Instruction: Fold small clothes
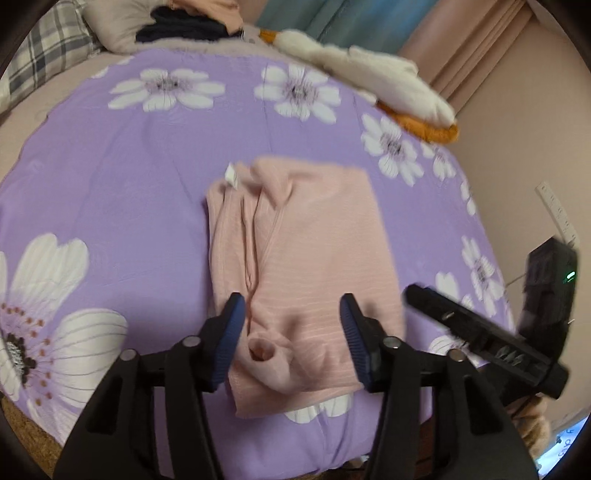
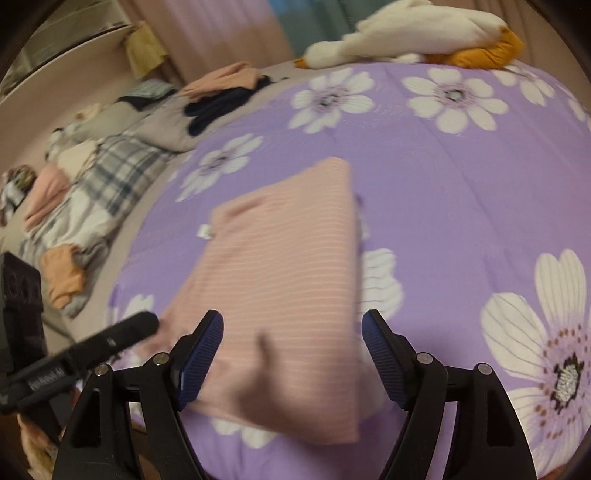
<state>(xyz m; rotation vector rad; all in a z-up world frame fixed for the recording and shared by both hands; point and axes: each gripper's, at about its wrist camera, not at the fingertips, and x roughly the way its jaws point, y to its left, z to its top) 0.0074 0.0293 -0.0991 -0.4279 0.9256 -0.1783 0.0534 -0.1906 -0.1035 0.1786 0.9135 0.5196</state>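
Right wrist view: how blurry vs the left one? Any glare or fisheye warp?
Right wrist view: the pink striped garment is smeared, most near the right claw; bedspread flowers soft. Left wrist view: sharper, folds on the garment readable, the other claw at the right edge streaked. Both: strong barrel warp, dark corners, dim pinkish light, no glare.

Left wrist view: mounted behind left tongs (image 1: 291, 325), angled down, close above near edge of bed (image 1: 110, 177). Right wrist view: same mounting behind right tongs (image 2: 291, 343), aimed toward far left corner. Shared: pink garment (image 1: 306, 266) (image 2: 280, 280), flowered bedspread, plush goose (image 1: 369, 77) (image 2: 406, 33) at far edge.
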